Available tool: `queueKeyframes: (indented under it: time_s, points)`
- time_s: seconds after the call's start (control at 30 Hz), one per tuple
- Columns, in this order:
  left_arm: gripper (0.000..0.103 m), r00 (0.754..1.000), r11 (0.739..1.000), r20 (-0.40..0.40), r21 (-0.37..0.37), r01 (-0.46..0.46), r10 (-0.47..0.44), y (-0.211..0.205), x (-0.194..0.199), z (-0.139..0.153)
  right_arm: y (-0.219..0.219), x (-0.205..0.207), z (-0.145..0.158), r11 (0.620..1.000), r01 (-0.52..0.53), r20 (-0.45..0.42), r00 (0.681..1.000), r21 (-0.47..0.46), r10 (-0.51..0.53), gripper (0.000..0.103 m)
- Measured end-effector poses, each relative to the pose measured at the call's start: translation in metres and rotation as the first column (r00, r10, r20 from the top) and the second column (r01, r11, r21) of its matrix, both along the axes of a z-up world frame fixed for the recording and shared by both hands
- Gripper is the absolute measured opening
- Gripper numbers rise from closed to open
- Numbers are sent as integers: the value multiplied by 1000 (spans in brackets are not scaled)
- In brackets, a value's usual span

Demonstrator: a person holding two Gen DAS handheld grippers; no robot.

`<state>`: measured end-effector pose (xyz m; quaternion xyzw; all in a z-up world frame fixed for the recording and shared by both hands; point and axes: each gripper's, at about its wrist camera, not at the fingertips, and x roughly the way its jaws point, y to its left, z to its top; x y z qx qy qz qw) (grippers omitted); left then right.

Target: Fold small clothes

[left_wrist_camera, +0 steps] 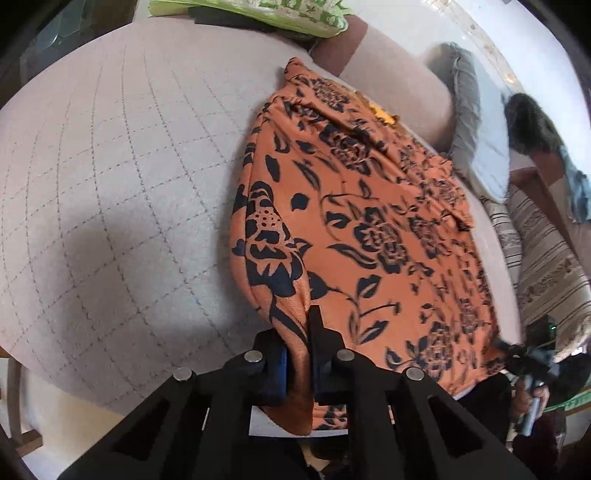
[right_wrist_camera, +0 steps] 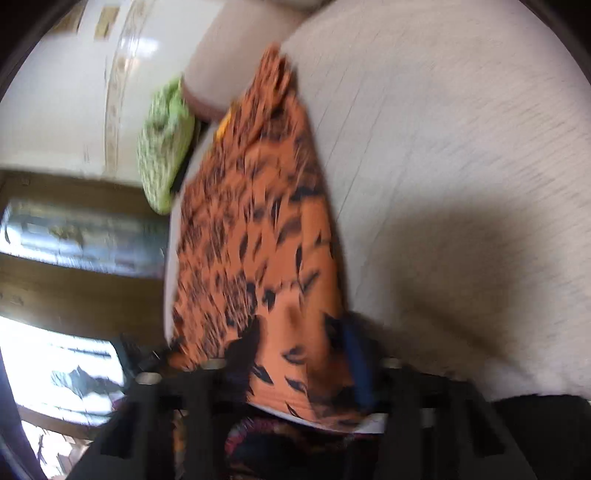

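Observation:
An orange garment with a black floral print (left_wrist_camera: 369,221) lies across a quilted beige cushion (left_wrist_camera: 110,184). My left gripper (left_wrist_camera: 297,354) is shut on the garment's near left corner, with cloth bunched between the black fingers. In the left wrist view my right gripper (left_wrist_camera: 517,354) shows at the garment's near right corner. The right wrist view is motion-blurred: the same garment (right_wrist_camera: 258,240) runs away from my right gripper (right_wrist_camera: 295,365), which is shut on its near edge, beside the beige cushion (right_wrist_camera: 461,166).
A green patterned cloth (left_wrist_camera: 295,14) lies at the far end of the cushion, and also shows in the right wrist view (right_wrist_camera: 162,147). A grey pillow (left_wrist_camera: 469,110) and striped upholstery (left_wrist_camera: 546,273) lie to the right. Wooden furniture (right_wrist_camera: 74,288) stands left.

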<state>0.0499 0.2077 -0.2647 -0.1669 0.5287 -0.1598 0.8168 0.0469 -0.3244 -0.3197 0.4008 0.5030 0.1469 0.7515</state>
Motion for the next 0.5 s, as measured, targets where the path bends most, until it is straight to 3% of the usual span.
queueKeyframes:
  time_s: [0.1, 0.2, 0.23, 0.3, 0.33, 0.4, 0.5]
  points:
    - [9, 1000, 1000, 17, 1, 20, -20, -2, 2, 7, 25, -1, 7, 996, -75, 17, 997, -37, 76, 18]
    - [17, 999, 998, -43, 55, 14, -12, -3, 12, 0, 36, 3, 20, 990, -96, 35, 994, -99, 100, 16]
    - [24, 997, 999, -81, 35, 15, -12, -3, 17, -7, 36, 7, 18, 987, -94, 12, 995, -131, 96, 18]
    - [26, 998, 1000, -66, 2, 19, -19, -1, 18, -7, 34, 17, 3, 984, -109, -83, 992, -139, 98, 21]
    - [25, 998, 1000, -60, 10, 29, -28, -3, 18, -6, 34, 19, 0, 986, -107, -93, 991, -129, 95, 20]
    - [8, 998, 999, -43, 12, 43, -42, -5, 18, -2, 38, 20, 7, 979, -118, -81, 991, -164, 106, 20]
    - [8, 998, 998, -15, -30, 58, -59, -6, 23, 10, 49, 22, 28, 973, -154, -46, 988, -169, 148, 10]
